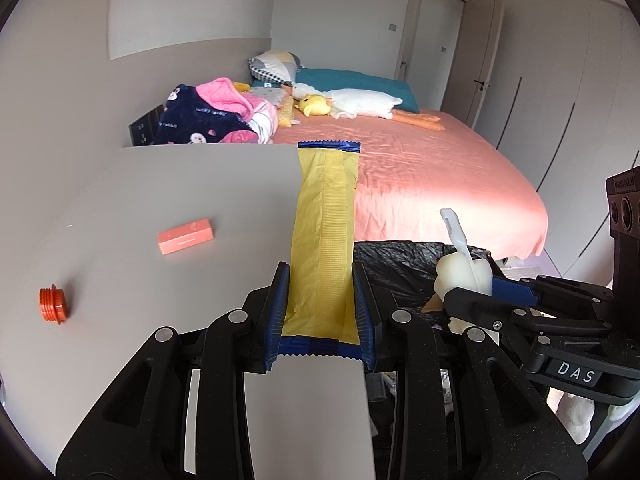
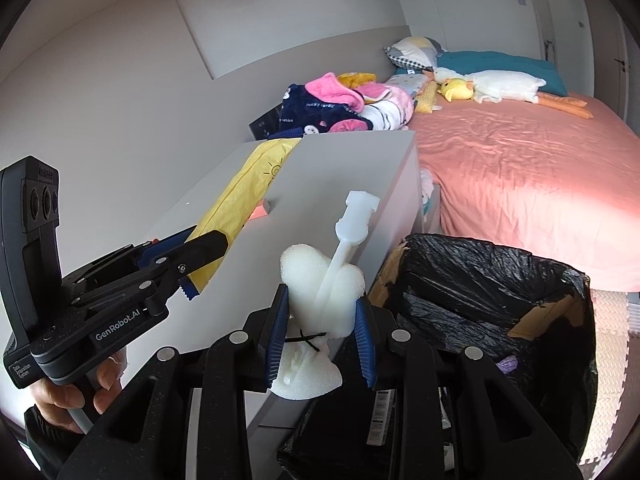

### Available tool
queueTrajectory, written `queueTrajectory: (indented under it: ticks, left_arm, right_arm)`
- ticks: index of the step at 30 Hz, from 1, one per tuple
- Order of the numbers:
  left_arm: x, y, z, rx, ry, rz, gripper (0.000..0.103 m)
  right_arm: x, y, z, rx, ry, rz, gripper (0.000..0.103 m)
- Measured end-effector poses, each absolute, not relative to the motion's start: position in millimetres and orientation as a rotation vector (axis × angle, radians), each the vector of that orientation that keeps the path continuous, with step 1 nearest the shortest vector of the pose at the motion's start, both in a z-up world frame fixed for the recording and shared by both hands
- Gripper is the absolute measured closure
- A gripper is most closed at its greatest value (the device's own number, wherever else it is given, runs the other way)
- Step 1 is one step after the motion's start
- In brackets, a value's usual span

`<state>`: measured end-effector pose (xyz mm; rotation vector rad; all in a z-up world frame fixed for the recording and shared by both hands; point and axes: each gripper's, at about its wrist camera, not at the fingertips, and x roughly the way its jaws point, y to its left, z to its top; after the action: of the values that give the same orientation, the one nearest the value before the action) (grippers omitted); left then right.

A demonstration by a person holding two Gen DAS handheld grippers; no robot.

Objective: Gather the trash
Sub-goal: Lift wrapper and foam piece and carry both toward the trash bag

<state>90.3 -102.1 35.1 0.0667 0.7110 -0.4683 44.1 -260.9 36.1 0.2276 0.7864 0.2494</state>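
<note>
My left gripper (image 1: 320, 300) is shut on a long yellow wrapper (image 1: 326, 236) with blue crimped ends, held over the right edge of the grey nightstand top (image 1: 140, 248). In the right wrist view the same wrapper (image 2: 240, 200) hangs from the left gripper (image 2: 204, 256). My right gripper (image 2: 320, 320) is shut on a white foam piece with a plastic stick (image 2: 324, 284), just left of the bin. From the left wrist that foam piece (image 1: 464, 272) shows above the bin. The cardboard bin lined with a black bag (image 2: 500, 300) stands open beside the nightstand.
An orange-pink small box (image 1: 186, 236) and an orange threaded cap (image 1: 52, 306) lie on the nightstand. Beyond is a bed with a pink sheet (image 1: 432, 172), plush toys and folded blankets (image 1: 216, 116). A person's hand (image 2: 72, 396) holds the left gripper's handle.
</note>
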Motion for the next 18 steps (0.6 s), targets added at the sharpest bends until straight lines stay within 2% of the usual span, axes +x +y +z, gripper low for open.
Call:
queueTrajectory:
  ticks: [18]
  left_arm:
    - [79.8, -160.8, 26.8, 0.115, 0.733, -0.607, 0.072]
  right_arm:
    - [19.2, -321.2, 50.6, 0.284, 0.721, 0.134, 0.07]
